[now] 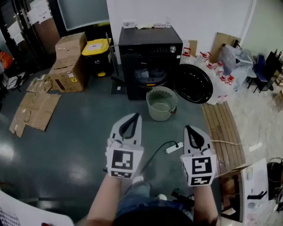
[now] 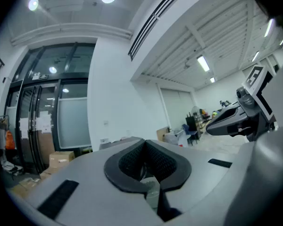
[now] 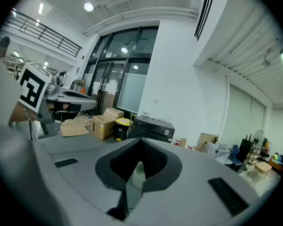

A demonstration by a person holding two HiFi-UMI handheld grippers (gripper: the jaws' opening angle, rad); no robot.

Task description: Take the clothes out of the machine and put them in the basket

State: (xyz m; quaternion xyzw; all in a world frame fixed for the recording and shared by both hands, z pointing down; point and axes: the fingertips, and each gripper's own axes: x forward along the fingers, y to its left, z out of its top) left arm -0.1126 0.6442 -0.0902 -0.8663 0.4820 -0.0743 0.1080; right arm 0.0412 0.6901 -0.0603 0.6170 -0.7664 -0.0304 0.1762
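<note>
A black washing machine (image 1: 150, 60) stands against the far wall, its round door (image 1: 194, 84) swung open to the right. Pale clothes (image 1: 144, 73) show inside the drum opening. A pale green basket (image 1: 161, 103) sits on the floor just in front of the machine. My left gripper (image 1: 132, 118) and right gripper (image 1: 189, 129) are held side by side well short of the basket, both shut with nothing between the jaws. The machine (image 3: 153, 128) also shows far off in the right gripper view, with the basket (image 3: 139, 175) seen through the jaw gap.
Cardboard boxes (image 1: 68, 62) and a yellow-lidded bin (image 1: 97, 55) stand left of the machine, flattened cardboard (image 1: 35, 108) lies on the floor. A white power strip (image 1: 173, 148) and cable lie between the grippers. Wooden slats (image 1: 222, 126) and bagged clutter (image 1: 217, 79) sit at the right.
</note>
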